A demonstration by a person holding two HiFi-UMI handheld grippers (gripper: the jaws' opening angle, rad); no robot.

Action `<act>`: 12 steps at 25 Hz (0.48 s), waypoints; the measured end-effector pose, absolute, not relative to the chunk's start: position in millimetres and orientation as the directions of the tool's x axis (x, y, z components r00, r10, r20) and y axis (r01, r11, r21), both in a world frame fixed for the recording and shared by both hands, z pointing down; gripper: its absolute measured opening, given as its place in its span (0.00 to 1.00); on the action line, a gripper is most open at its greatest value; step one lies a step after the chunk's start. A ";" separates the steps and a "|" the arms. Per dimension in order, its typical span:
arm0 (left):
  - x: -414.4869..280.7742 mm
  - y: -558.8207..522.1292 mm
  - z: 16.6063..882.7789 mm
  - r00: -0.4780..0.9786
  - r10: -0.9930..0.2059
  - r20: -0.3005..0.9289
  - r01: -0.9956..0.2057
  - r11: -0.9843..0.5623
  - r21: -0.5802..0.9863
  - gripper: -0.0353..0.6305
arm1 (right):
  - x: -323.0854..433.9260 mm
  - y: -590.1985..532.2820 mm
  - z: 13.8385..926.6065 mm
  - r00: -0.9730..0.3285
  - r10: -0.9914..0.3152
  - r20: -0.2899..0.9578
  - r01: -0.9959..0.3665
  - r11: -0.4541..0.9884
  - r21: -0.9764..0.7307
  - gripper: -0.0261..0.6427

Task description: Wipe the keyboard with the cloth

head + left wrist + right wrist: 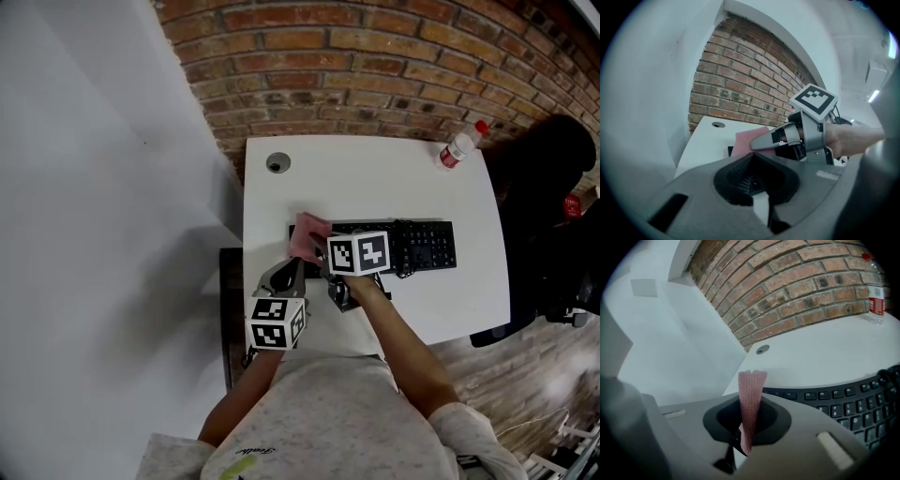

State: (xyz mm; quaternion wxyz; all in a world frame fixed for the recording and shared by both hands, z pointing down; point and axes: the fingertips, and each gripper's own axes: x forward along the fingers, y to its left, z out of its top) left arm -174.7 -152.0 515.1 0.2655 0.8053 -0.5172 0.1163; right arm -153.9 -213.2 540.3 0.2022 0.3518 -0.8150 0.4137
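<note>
The black keyboard (412,246) lies across the middle of the white table (375,178); its keys also show in the right gripper view (843,401). My right gripper (322,251) is shut on the pink cloth (307,236) and holds it over the keyboard's left end. The cloth stands up folded between the jaws (751,394). In the left gripper view the cloth (747,139) shows behind the right gripper (761,143). My left gripper (286,274) hovers at the table's near-left edge. Its jaws (758,199) are closed with nothing between them.
A clear bottle with a red cap (457,148) stands at the far right corner, also seen in the right gripper view (875,291). A round cable hole (277,162) is at the far left. A brick wall (375,66) is behind and a black chair (548,216) to the right.
</note>
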 end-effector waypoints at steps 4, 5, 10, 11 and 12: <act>-161.7 -154.6 515.7 0.429 -0.770 0.473 -0.900 -0.316 0.301 0.04 | -141.6 -214.0 539.6 -0.678 -0.400 0.617 -0.734 0.411 -0.540 0.07; -158.1 -155.5 516.0 0.426 -0.770 0.476 -0.901 -0.314 0.300 0.04 | -138.5 -214.5 539.8 -0.679 -0.398 0.617 -0.733 0.413 -0.541 0.07; -140.9 -157.8 514.2 0.416 -0.776 0.474 -0.905 -0.301 0.302 0.04 | -121.1 -217.0 541.9 -0.682 -0.394 0.617 -0.730 0.423 -0.537 0.07; -137.5 -158.1 513.9 0.417 -0.776 0.474 -0.904 -0.300 0.304 0.04 | -118.0 -217.9 541.6 -0.682 -0.394 0.616 -0.730 0.424 -0.537 0.07; -134.0 -158.3 513.8 0.417 -0.775 0.475 -0.904 -0.300 0.304 0.04 | -115.0 -218.7 541.2 -0.683 -0.394 0.615 -0.729 0.425 -0.536 0.07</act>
